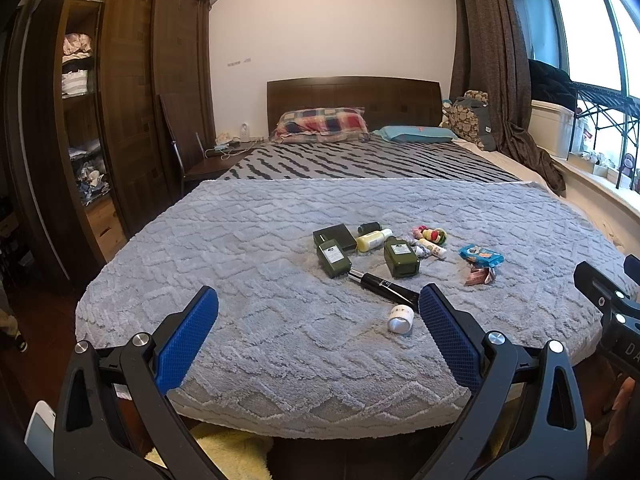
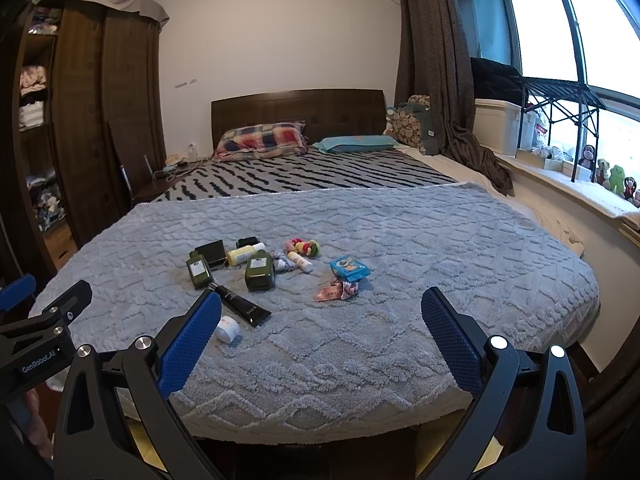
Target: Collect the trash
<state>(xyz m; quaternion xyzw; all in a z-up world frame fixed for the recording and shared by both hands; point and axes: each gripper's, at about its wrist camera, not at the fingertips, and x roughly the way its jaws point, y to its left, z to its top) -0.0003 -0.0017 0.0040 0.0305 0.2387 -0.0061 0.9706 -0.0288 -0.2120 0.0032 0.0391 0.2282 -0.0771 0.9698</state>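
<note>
Wrappers, the likely trash, lie on the grey blanket (image 2: 400,340) of the bed: a crumpled pink wrapper (image 2: 336,291) touching a blue packet (image 2: 350,268), right of the toiletry bottles (image 2: 260,270). Left gripper (image 1: 318,308) and right gripper (image 2: 322,312) hover with fingers spread, holding nothing, probably readying a pick.

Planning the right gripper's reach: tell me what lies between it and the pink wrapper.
Only bare grey blanket. In the right wrist view nothing sits between the right gripper and the pink wrapper.
</note>
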